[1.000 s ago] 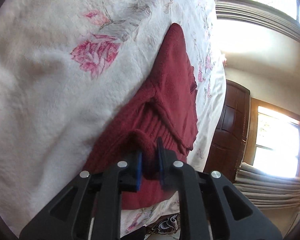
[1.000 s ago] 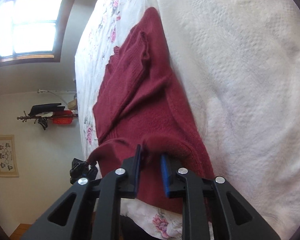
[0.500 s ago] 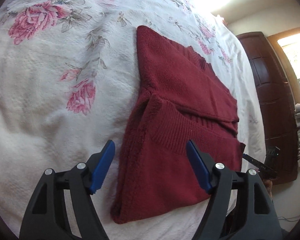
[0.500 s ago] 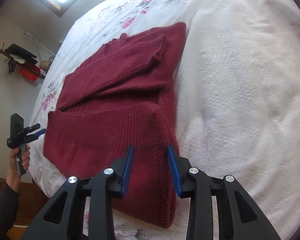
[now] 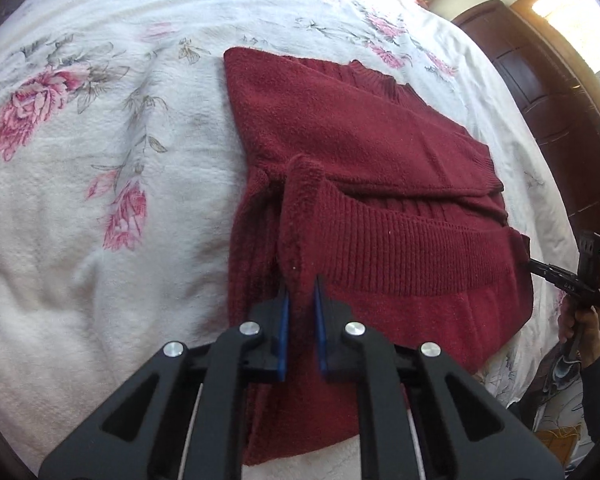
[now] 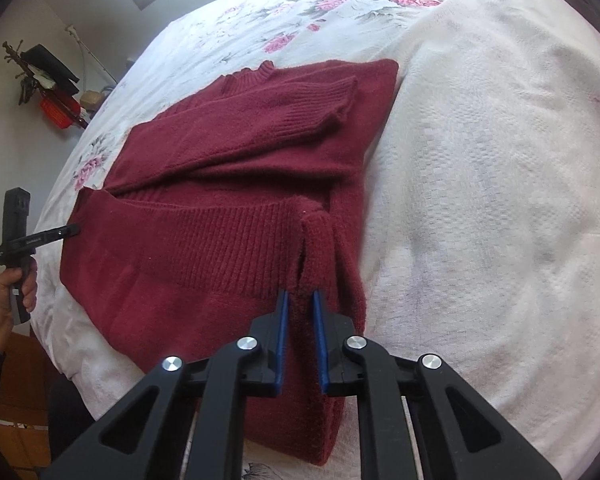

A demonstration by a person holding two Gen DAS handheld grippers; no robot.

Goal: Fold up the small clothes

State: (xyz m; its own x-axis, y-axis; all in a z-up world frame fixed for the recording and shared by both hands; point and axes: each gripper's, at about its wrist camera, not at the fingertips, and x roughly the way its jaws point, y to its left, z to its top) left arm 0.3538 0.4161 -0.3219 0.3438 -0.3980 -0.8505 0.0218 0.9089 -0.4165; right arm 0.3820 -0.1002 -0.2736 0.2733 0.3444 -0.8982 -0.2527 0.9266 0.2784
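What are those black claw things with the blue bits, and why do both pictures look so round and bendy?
Those claws are two grabbing tools. A person holds one in each hand, and each carries a little camera with a wide, round lens, which bends the picture. One picture looks along the left gripper, the other along the right gripper. Each view also shows the other tool at its edge, in the person's hand. On the bed lies a white flowery bedspread with a dark red sweater on it, partly folded, its sleeves laid across. Each claw's blue pads are shut on a pinch of the sweater's ribbed bottom edge, one near each side.
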